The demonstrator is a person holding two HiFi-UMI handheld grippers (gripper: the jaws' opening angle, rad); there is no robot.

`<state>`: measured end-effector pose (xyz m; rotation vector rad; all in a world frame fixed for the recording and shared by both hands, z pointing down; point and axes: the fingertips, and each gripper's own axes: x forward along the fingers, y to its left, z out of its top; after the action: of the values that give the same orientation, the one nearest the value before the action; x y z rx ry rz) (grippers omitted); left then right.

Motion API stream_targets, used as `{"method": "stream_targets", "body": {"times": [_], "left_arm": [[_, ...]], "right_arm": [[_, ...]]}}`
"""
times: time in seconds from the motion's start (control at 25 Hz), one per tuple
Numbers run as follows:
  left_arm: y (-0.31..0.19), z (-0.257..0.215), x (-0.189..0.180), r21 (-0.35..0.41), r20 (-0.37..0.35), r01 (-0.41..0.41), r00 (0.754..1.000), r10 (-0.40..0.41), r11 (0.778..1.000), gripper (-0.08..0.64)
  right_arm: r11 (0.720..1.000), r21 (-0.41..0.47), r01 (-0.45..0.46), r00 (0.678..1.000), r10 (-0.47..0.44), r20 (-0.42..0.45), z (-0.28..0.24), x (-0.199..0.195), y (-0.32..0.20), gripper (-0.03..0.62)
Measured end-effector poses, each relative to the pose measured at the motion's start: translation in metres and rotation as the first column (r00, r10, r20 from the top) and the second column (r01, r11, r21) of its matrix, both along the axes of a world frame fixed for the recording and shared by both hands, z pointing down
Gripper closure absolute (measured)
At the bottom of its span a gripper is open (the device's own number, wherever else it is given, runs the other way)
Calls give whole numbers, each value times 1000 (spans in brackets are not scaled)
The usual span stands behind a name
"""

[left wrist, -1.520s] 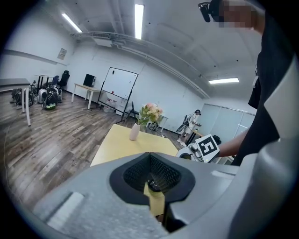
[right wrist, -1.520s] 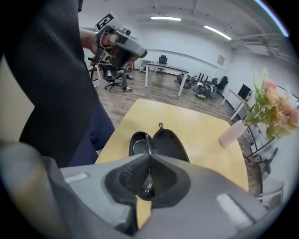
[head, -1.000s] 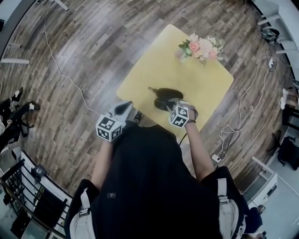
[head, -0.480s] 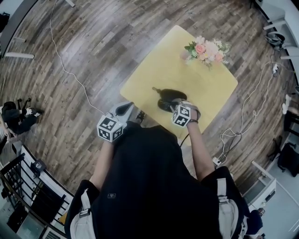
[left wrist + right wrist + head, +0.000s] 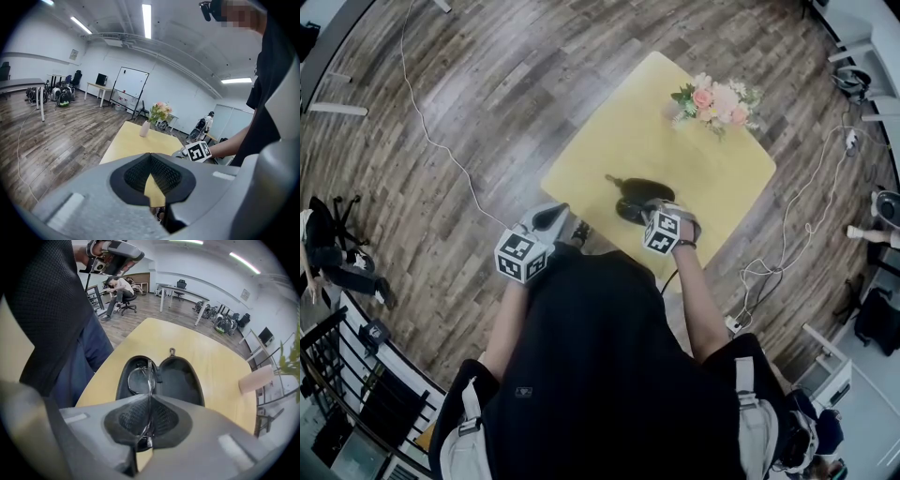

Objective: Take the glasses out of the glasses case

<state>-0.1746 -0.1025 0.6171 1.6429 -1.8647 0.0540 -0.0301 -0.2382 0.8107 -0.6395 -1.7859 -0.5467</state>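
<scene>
A black glasses case (image 5: 180,380) lies open on the yellow table (image 5: 213,357). Thin-framed glasses (image 5: 138,378) sit in its left half, tilted up on edge. My right gripper (image 5: 149,401) is shut on the glasses' frame just above the case. In the head view the case (image 5: 636,192) lies near the table's front edge, with the right gripper (image 5: 652,211) over its near end. My left gripper (image 5: 551,217) hangs off the table's left front corner. In the left gripper view that gripper (image 5: 151,161) is shut with nothing between its pads.
A vase of pink flowers (image 5: 717,98) stands at the table's far corner. It also shows in the left gripper view as a vase (image 5: 144,129) and in the right gripper view as a pale vase (image 5: 255,378). Cables (image 5: 441,150) run over the wood floor. A person sits on a chair (image 5: 121,291) further off.
The head view shifted slightly a second ago. Both grippers have stayed where they were, and the case has not moved. A person at the floor's left edge has shifted.
</scene>
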Motion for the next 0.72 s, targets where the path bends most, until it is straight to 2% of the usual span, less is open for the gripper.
{"method": "stream_targets", "body": {"times": [0.4, 0.72], "left_arm": [[-10, -3, 2, 26, 8, -21, 1000, 20, 999, 549], [-24, -9, -2, 61, 14, -85, 996, 84, 994, 549]], "right_arm": [[999, 29, -22, 999, 21, 27, -12, 1, -2, 574], [991, 73, -109, 991, 103, 86, -30, -2, -12, 574]]}}
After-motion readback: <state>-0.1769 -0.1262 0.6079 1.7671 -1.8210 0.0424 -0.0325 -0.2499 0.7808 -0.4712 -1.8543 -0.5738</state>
